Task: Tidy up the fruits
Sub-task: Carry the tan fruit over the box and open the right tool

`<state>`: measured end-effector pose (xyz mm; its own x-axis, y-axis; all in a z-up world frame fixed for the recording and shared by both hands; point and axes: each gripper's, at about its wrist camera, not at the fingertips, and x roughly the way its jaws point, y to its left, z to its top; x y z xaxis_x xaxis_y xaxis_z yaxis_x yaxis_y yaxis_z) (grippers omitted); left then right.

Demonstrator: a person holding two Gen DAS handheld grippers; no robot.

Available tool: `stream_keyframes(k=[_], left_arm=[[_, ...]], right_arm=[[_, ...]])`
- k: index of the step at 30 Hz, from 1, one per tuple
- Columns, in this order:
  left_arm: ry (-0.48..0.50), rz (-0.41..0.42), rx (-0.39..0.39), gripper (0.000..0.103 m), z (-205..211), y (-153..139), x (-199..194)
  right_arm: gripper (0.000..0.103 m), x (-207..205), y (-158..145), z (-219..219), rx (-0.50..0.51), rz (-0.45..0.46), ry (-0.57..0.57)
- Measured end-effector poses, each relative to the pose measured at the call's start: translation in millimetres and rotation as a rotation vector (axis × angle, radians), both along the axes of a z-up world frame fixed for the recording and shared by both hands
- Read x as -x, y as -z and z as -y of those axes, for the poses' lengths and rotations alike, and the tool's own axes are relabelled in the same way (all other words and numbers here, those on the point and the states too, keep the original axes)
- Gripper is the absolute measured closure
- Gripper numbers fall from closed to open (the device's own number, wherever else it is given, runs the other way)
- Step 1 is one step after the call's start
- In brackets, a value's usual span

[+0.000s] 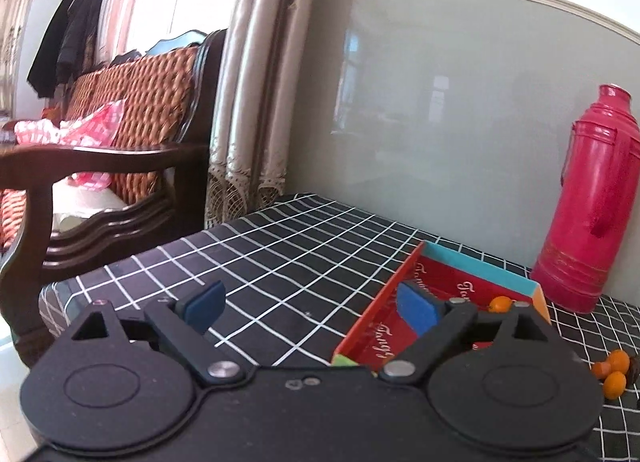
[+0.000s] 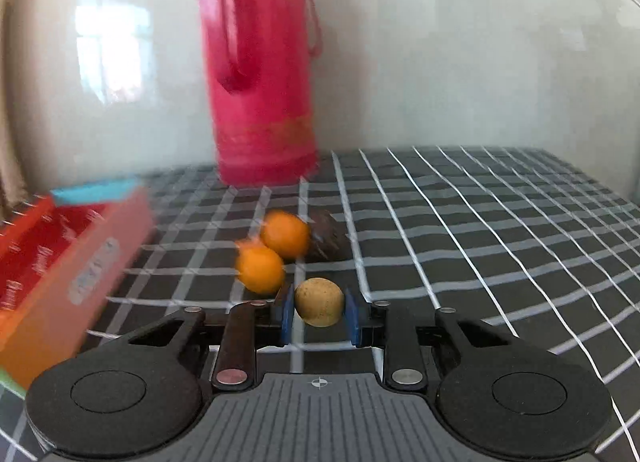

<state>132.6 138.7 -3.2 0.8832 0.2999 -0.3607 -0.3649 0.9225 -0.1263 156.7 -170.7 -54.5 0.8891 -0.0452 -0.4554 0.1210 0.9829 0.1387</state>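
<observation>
A round tan fruit [image 2: 319,301] sits between the blue pads of my right gripper [image 2: 319,312], which is shut on it; the fruit looks sharp while the table behind is blurred. Just beyond lie two oranges [image 2: 285,236] [image 2: 260,268] and a dark brown fruit [image 2: 326,240]. A red open box [image 2: 60,262] stands to the left. In the left wrist view my left gripper [image 1: 312,304] is open and holds nothing, its right finger in front of the red box [image 1: 460,286]. A small orange [image 1: 500,303] shows inside the box. More oranges [image 1: 614,374] lie to the right.
A tall pink thermos [image 2: 260,82] [image 1: 588,202] stands against the wall behind the fruits. The table wears a black cloth with white checks [image 1: 280,254]. Left of the table are a dark wooden sofa [image 1: 140,102] and a curtain [image 1: 248,102].
</observation>
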Motion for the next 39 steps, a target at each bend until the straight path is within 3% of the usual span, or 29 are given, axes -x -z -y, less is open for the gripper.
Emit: stream_keyframes(k=[7,15,20,26,27,28,29,31,39], left_arm=[[-0.025,-0.015,-0.001,0.016,-9.0,2.5,3.1],[-0.040,-0.020,-0.002,0.016,-19.1,3.2,6.1],[-0.044,-0.020,-0.005,0.016,-21.9,3.2,6.0],[-0.061,-0.023,-0.001,0.015,-29.4,3.6,7.3],[-0.065,-0.024,-0.001,0.015,-30.6,3.9,7.3],[-0.068,-0.025,0.001,0.015,-31.9,4.0,7.5],[-0.069,-0.025,0.003,0.015,-32.6,4.0,7.6],[-0.073,-0.025,0.006,0.015,-34.1,3.8,7.9],[-0.057,-0.026,-0.004,0.015,-27.8,3.6,7.1]], right_arm=[[0.076,8.5,-17.1,-34.8,-0.044,0.125,-0.173],[0.076,13.4,-22.3,-88.0,-0.019,0.173,-0.365],[0.076,13.8,-20.0,-114.2,0.022,0.163,-0.432],[0.075,11.1,-12.0,-128.8,0.093,0.149,-0.432],[0.073,9.6,-11.6,-130.2,0.100,0.147,-0.429],[0.062,8.8,-11.5,-129.8,0.095,0.145,-0.425],[0.039,8.6,-11.6,-128.1,0.079,0.147,-0.419],[0.022,12.3,-13.4,-123.2,0.056,0.174,-0.392],[0.017,18.5,-25.7,-100.4,0.061,0.249,-0.257]])
